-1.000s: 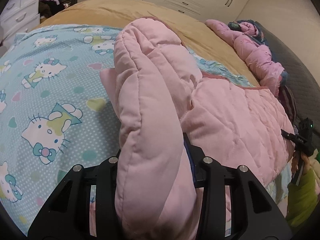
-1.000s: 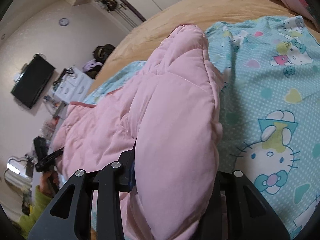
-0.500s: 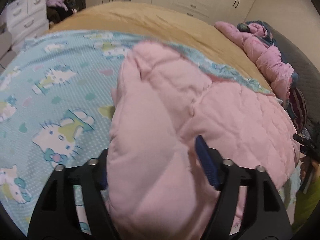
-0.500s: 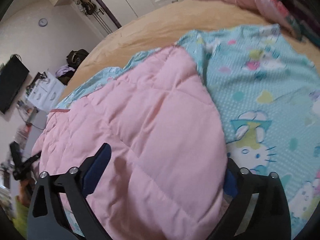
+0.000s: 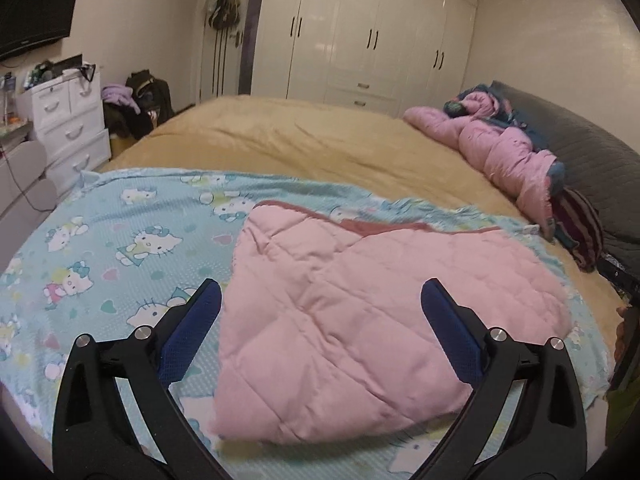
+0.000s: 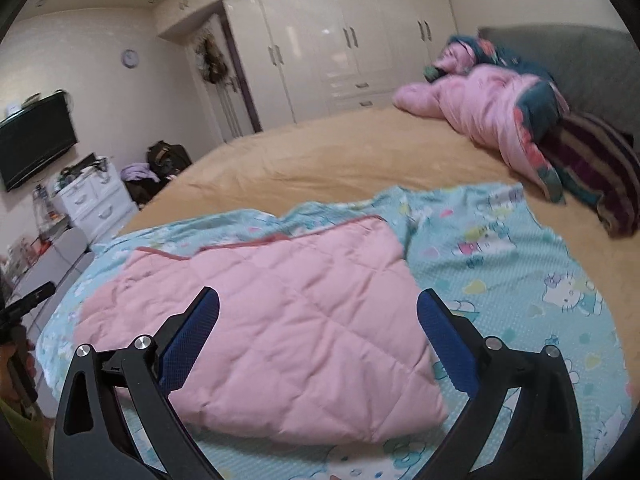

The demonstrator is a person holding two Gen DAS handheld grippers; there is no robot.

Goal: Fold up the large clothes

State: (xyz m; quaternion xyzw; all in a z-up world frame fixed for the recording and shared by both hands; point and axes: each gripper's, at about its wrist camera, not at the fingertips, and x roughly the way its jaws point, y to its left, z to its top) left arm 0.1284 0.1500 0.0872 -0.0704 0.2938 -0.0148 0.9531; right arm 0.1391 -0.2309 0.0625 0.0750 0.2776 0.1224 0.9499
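Observation:
A pink quilted garment [image 5: 360, 312] lies folded on a light blue cartoon-cat sheet [image 5: 120, 240] spread over the bed. My left gripper [image 5: 320, 286] hangs above the garment's near left part. Its jaws are opening and its blue pads [image 5: 192, 332] touch nothing. In the right wrist view the same garment [image 6: 280, 312] lies flat on the sheet [image 6: 520, 280]. My right gripper [image 6: 319, 295] is open above the garment's near right part, and nothing is between its fingers.
A tan bedspread [image 5: 320, 140] covers the bed beyond the sheet. Pink and dark bedding [image 5: 504, 152] is piled by the grey headboard [image 5: 580, 152]. White drawers [image 5: 68, 120], bags and a wall television [image 6: 36, 136] stand on the left. White wardrobes [image 5: 380, 40] line the far wall.
Both grippers have let go of the pink garment, opened wide and risen back from it. The garment's raised fold has dropped flat onto the sheet.

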